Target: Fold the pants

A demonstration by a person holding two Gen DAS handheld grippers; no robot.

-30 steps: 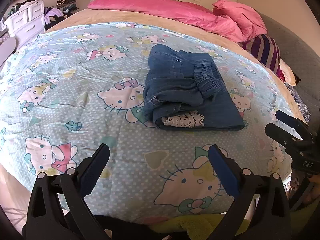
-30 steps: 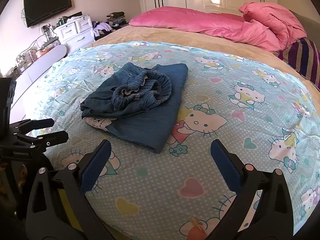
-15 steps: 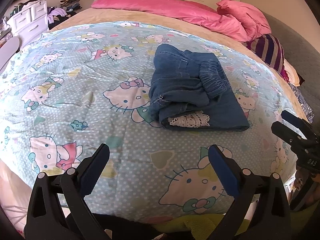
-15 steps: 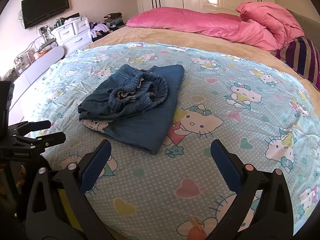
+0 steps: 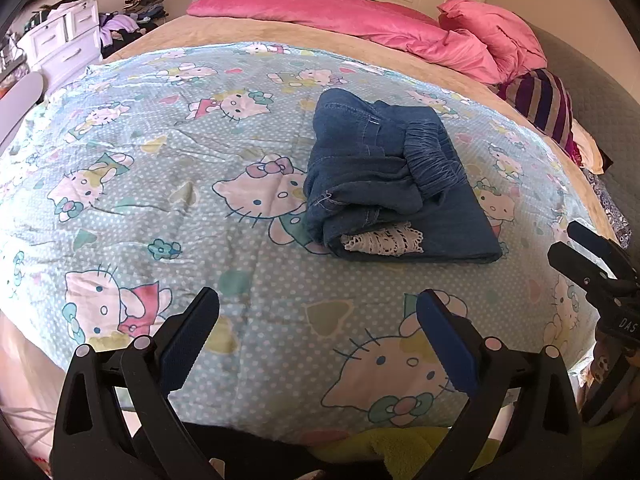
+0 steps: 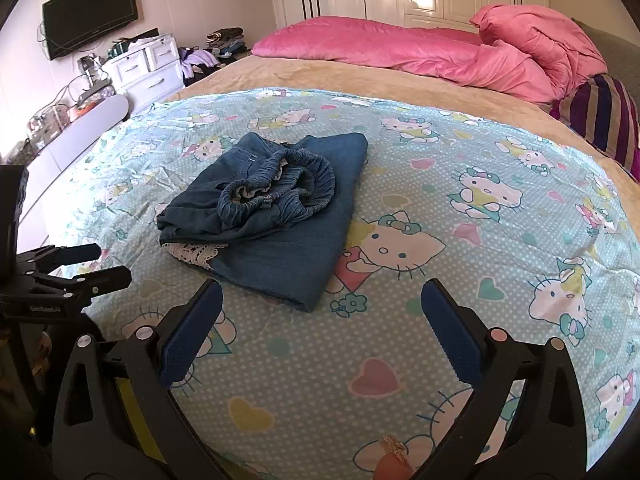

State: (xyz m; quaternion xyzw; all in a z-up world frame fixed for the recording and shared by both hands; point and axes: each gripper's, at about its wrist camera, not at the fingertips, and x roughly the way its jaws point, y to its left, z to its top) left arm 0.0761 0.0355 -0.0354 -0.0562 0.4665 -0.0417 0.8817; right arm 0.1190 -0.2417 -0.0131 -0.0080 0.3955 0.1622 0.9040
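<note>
Left wrist: pants folded (loosely) – both grippers agape.

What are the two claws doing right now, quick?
Left claw: open, holding nothing.
Right claw: open, holding nothing.

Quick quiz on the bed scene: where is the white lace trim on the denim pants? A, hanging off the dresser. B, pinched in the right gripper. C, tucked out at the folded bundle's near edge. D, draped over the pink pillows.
C: the white lace trim peeks out at the near edge of the folded denim pants, and both the left gripper and the right gripper are open and empty.
</note>
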